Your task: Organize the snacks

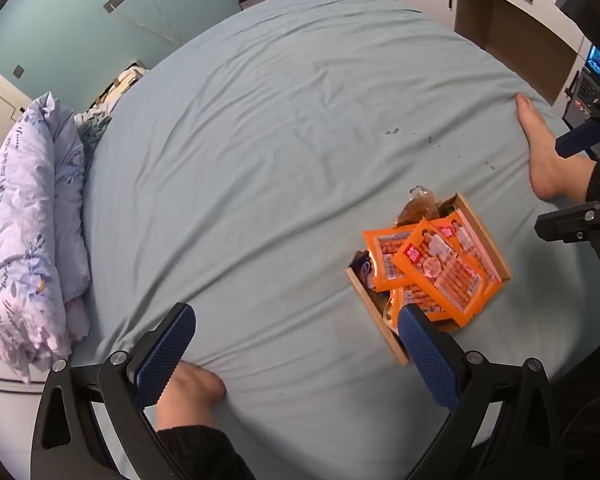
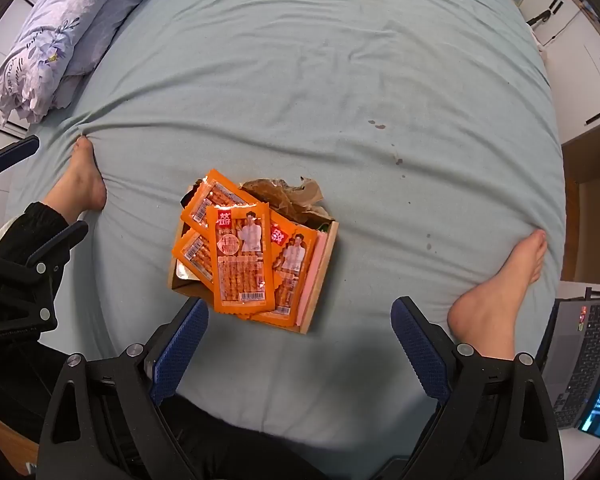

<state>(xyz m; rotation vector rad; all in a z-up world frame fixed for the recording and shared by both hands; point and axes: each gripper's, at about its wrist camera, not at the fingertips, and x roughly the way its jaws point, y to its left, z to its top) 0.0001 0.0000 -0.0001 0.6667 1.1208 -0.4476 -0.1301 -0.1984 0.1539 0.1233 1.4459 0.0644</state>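
Orange snack packets [image 2: 244,258] lie just ahead of right gripper [image 2: 300,344], untouched

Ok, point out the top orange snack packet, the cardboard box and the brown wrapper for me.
top orange snack packet [image 2: 242,258]: right wrist view, middle of its printed front.
cardboard box [image 2: 324,270]: right wrist view, its bare right wall.
brown wrapper [image 2: 284,194]: right wrist view, crumpled middle at the box's far end.

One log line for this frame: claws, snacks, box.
left claw: open, empty | right claw: open, empty, above box | orange packs: piled in box | box: on bed
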